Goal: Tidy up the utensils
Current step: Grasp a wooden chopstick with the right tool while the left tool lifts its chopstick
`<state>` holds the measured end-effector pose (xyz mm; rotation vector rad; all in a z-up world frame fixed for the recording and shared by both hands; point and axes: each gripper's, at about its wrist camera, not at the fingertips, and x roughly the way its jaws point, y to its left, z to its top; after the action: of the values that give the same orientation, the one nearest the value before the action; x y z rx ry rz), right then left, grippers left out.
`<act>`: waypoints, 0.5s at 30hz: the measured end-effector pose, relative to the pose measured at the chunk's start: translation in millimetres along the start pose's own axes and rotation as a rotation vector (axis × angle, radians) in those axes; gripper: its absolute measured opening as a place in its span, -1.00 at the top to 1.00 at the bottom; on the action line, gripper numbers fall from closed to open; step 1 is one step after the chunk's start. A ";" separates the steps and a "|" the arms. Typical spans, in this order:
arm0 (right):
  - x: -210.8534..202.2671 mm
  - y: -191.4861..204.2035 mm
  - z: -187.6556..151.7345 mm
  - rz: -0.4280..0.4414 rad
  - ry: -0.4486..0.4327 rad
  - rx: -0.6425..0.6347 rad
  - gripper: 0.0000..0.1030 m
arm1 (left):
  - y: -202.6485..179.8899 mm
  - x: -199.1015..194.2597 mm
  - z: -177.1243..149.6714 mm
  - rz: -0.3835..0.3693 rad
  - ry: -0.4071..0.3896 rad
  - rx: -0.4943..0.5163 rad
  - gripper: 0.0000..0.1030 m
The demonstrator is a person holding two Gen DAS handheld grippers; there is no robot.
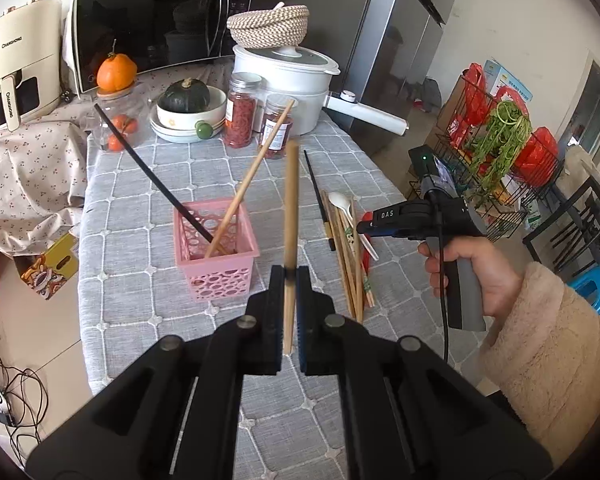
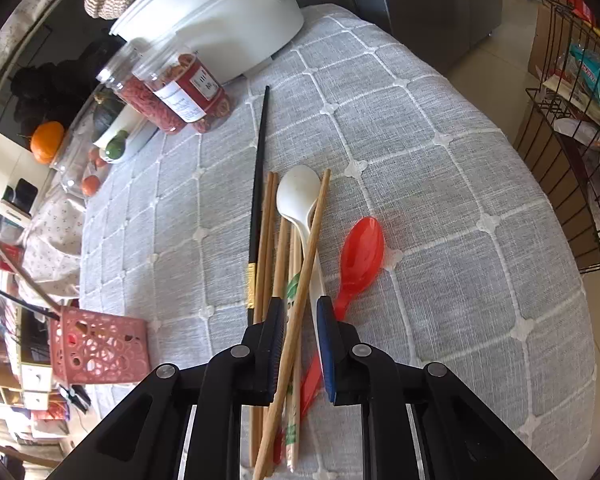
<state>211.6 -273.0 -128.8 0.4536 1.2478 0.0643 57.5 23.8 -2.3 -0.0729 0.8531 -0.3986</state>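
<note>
The left gripper (image 1: pixel 291 280) pinches a single wooden chopstick (image 1: pixel 291 216) between its pressed-together fingers, holding it nearly upright above the grey checked tablecloth (image 1: pixel 140 184), just to the right of the pink perforated basket (image 1: pixel 216 252). That basket already holds one black chopstick (image 1: pixel 152 176) and one wooden chopstick (image 1: pixel 256 176), both leaning out over its rim. To the right, a hand (image 1: pixel 472 276) in a fuzzy beige sleeve (image 1: pixel 548 360) holds the right gripper (image 2: pixel 300 308) pointed down over the pile of loose utensils (image 2: pixel 292 248) lying on the cloth. In the right wrist view, its fingers stand partly spread, straddling a slanted wooden chopstick (image 2: pixel 304 276) and the handle of a white spoon (image 2: pixel 298 194); whether the pads touch either I cannot tell. A black chopstick with a gold band (image 2: pixel 258 184) lies at the left of the pile, a red plastic spoon (image 2: pixel 360 252) at its right. Behind stand two jars of dried red fruit (image 2: pixel 180 92) and a white pot (image 2: pixel 220 16).
</note>
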 end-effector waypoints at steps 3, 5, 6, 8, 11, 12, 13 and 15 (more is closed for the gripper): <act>7.4 -4.3 2.8 0.019 0.012 0.030 0.77 | 7.4 0.9 -0.4 0.008 0.007 -0.016 0.88; 11.0 -5.4 4.1 0.038 0.015 0.045 0.78 | 9.0 0.9 -0.1 0.011 0.008 -0.021 0.88; 12.6 -5.6 4.4 0.047 0.016 0.051 0.78 | 9.4 1.1 0.2 0.010 0.009 -0.022 0.88; 14.7 -4.3 5.0 0.048 0.020 0.058 0.78 | 10.0 1.1 0.0 0.010 0.009 -0.022 0.88; 15.5 -0.8 6.4 0.054 0.017 0.056 0.78 | 9.5 1.9 0.0 0.008 0.010 -0.019 0.88; 16.4 1.0 6.7 0.043 0.016 0.046 0.78 | 8.5 2.3 -0.2 0.009 0.010 -0.017 0.88; 18.5 3.5 6.5 0.026 0.017 0.030 0.78 | 7.9 2.8 -0.3 0.009 0.011 -0.015 0.88; 22.4 5.5 5.7 -0.001 0.020 0.014 0.82 | 7.0 4.2 -0.3 0.010 0.015 -0.015 0.88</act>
<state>225.3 -263.1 -145.5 0.4657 1.2689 0.0594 62.0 28.7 -7.1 -0.0790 0.8705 -0.3835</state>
